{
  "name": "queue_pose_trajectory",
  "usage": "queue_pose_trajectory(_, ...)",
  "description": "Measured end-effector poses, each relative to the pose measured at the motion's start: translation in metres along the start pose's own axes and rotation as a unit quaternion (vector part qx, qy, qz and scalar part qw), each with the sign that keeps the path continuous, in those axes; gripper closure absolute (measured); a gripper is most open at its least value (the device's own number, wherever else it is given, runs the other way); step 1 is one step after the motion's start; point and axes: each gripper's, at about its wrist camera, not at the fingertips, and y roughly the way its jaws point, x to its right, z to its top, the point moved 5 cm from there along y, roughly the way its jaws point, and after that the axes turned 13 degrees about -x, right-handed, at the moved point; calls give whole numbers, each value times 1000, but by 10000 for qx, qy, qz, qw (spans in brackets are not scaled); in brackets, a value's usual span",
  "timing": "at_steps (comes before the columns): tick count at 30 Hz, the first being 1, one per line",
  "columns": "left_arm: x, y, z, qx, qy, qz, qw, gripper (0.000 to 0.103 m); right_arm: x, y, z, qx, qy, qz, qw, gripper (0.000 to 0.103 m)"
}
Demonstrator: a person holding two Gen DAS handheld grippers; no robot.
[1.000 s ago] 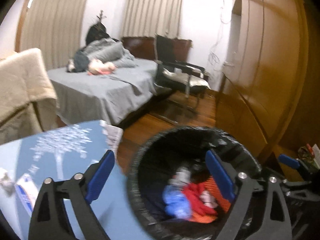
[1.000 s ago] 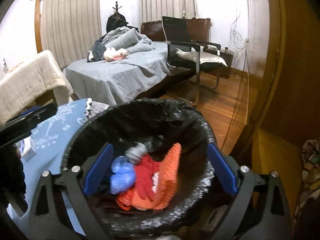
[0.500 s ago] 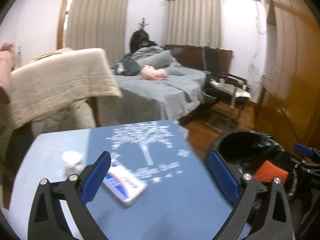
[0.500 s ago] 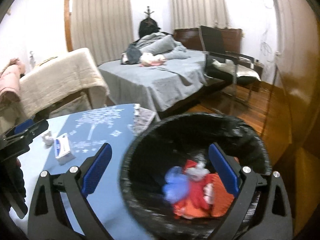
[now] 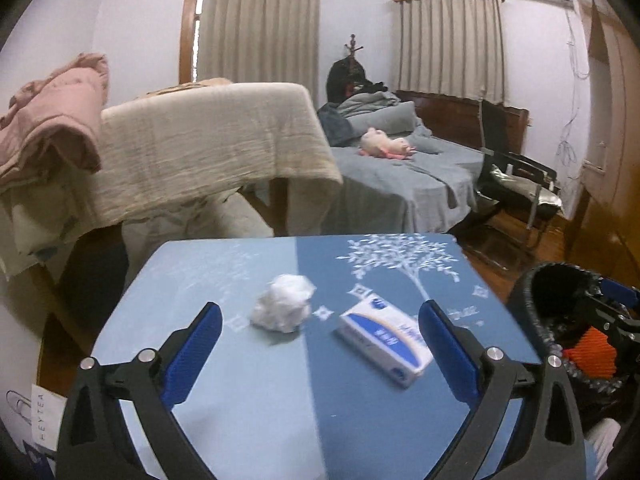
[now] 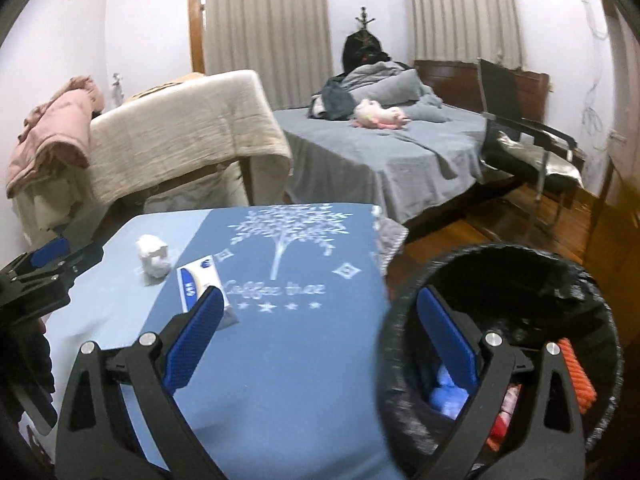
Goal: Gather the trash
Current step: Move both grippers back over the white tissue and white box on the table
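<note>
A crumpled white tissue (image 5: 283, 308) lies on the blue tablecloth (image 5: 256, 400), and it also shows in the right wrist view (image 6: 153, 257). A white and blue tissue pack (image 5: 385, 340) lies to its right; it also shows in the right wrist view (image 6: 200, 287). My left gripper (image 5: 320, 344) is open and empty, just short of the tissue. My right gripper (image 6: 318, 336) is open and empty, over the table's right edge and the rim of the black-lined trash bin (image 6: 404, 392). The bin (image 5: 536, 292) holds orange, blue and red trash.
A chair draped with a beige blanket (image 5: 208, 148) stands behind the table. A bed with grey sheets (image 5: 400, 176) and a black chair (image 5: 516, 184) are further back. A wooden wardrobe (image 5: 616, 184) lines the right wall.
Both grippers swung left, away from the bin and toward the table. The tissue and the pack are now in front of my left gripper.
</note>
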Motion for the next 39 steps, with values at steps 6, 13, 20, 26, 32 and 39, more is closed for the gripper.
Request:
queue_pose_trajectory(6, -25, 10, -11, -83, -190, 183, 9996, 6, -28, 25, 5, -96, -87, 310, 9994, 8)
queue_pose_trajectory(13, -50, 24, -24, -228, -311, 378, 9985, 6, -67, 68, 6, -434, -341, 526, 9971, 8)
queue_pose_trajectory(20, -66, 38, -32, -365, -388, 508, 9973, 6, -94, 100, 4, -704, -588, 614, 9939, 8)
queue_pose_trajectory(26, -77, 46, -36, -435, -403, 593, 9965, 6, -104, 122, 2, -921, -649, 646, 9915, 8)
queue_pose_trajectory(32, -83, 52, -40, -518, -470, 605, 9957, 6, -113, 137, 1, -1126, -788, 711, 9880, 18)
queue_pose_trajectory(39, -85, 58, -42, -578, -514, 562, 9954, 6, -122, 151, 2, -1377, -873, 807, 9833, 29)
